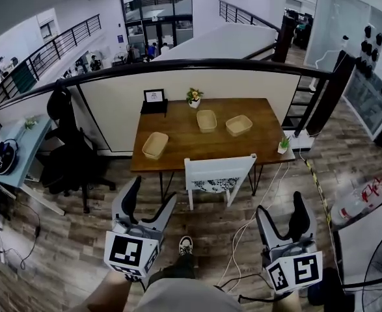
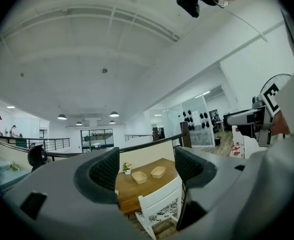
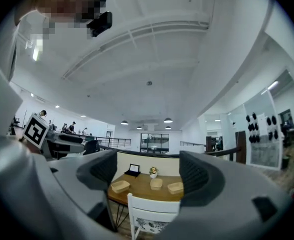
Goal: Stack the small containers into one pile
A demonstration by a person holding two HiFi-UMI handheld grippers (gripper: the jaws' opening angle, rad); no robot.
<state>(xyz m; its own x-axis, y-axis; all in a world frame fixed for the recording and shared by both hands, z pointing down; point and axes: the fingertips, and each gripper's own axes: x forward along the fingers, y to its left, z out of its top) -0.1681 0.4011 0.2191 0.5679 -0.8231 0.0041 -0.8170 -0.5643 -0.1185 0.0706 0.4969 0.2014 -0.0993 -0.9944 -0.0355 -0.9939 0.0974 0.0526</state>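
The left gripper (image 1: 150,199) was held low at about 7 o'clock in the head view. Its jaws were spread wide with nothing between them, and its own view showed only the distant furniture through the gap. The right gripper (image 1: 282,214) sat at about 5 o'clock, its jaws equally wide and empty.

The wooden tabletop (image 1: 191,151) lay at 12 o'clock from the person, well apart from both grippers and backed against a cream partition wall (image 1: 243,86). Three small tan containers stood on it, each separate and none stacked.

- The left container (image 1: 155,144) sat toward the tabletop's 8 o'clock, near the front edge.
- The middle container (image 1: 206,120) sat close to the centre, slightly toward 12 o'clock.
- The right container (image 1: 239,125) sat at the middle one's 3 o'clock, near it but not touching.

A white chair (image 1: 218,174) stood at the tabletop's 6 o'clock edge, between the grippers and the containers. On the back edge a small flowering plant (image 1: 194,97) stood at 12 o'clock, with a small framed display (image 1: 154,99) at 11 o'clock. Another little plant (image 1: 283,144) marked the 4 o'clock corner. A black office chair (image 1: 67,149) stood off at the tabletop's 9 o'clock. The person's shoe (image 1: 185,244) showed on the wood floor (image 1: 80,239) between the two grippers.
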